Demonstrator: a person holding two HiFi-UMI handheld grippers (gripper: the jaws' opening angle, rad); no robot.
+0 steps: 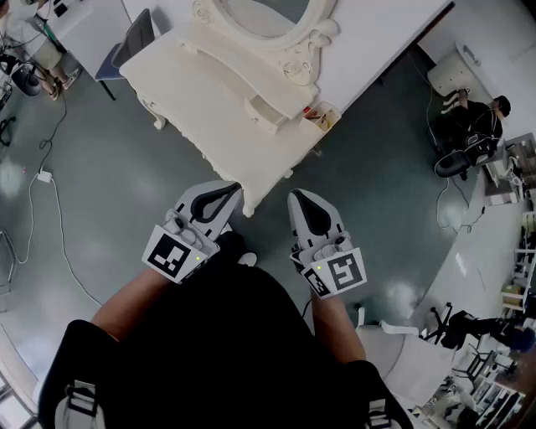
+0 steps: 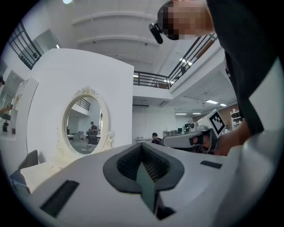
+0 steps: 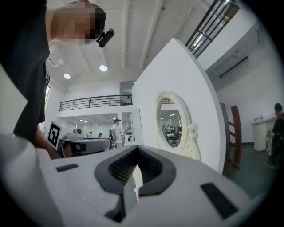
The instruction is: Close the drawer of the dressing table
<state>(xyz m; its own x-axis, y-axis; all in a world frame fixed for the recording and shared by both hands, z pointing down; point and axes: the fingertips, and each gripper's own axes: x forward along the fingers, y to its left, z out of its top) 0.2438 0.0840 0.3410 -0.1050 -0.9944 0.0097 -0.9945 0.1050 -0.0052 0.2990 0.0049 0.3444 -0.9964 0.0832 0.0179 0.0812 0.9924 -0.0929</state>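
Observation:
The cream dressing table with its oval mirror stands ahead of me. At its right end a small drawer is pulled out, with small items inside. My left gripper hovers just in front of the table's near corner, jaws together and empty. A little to its right my right gripper is level, shut and empty, well short of the drawer. The mirror and the right gripper show in the left gripper view. In the right gripper view are the mirror and the left gripper.
A grey chair stands at the table's left end. A white cable with a power adapter trails over the floor on the left. A person sits at the far right, and office chairs stand at lower right.

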